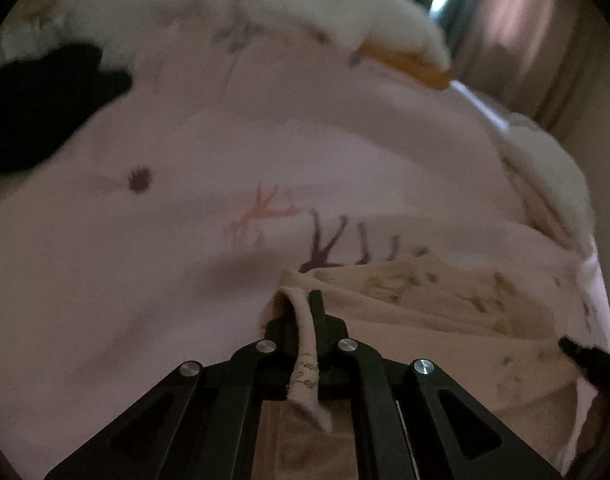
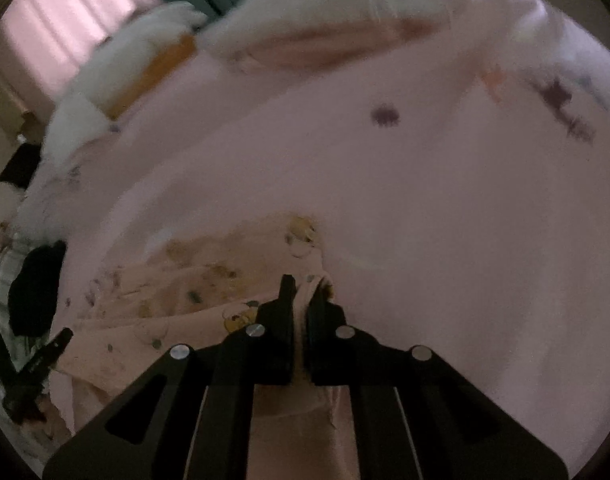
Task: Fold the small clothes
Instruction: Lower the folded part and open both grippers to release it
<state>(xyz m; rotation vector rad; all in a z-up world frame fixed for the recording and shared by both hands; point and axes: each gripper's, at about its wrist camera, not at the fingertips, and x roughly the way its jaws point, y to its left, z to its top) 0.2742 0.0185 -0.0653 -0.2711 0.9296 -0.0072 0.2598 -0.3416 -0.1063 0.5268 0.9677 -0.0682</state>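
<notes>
A small pale peach garment [image 1: 445, 304] with yellow cartoon prints lies on a pink bedspread [image 1: 185, 200]. My left gripper [image 1: 301, 308] is shut on one edge of it; the cloth runs back between the fingers. The right gripper's tip [image 1: 577, 352] shows at the right edge. In the right wrist view the garment [image 2: 193, 280] spreads left of my right gripper [image 2: 305, 292], which is shut on another edge of it. The left gripper's tip [image 2: 49, 352] shows at the lower left.
White fluffy pillows [image 1: 345, 4] and an orange-edged cushion [image 1: 409, 62] lie at the far side of the bed. A black cloth [image 1: 45, 100] lies at the left. Another dark item [image 2: 33, 288] sits by the bed edge. Pink curtains [image 2: 65, 12] hang behind.
</notes>
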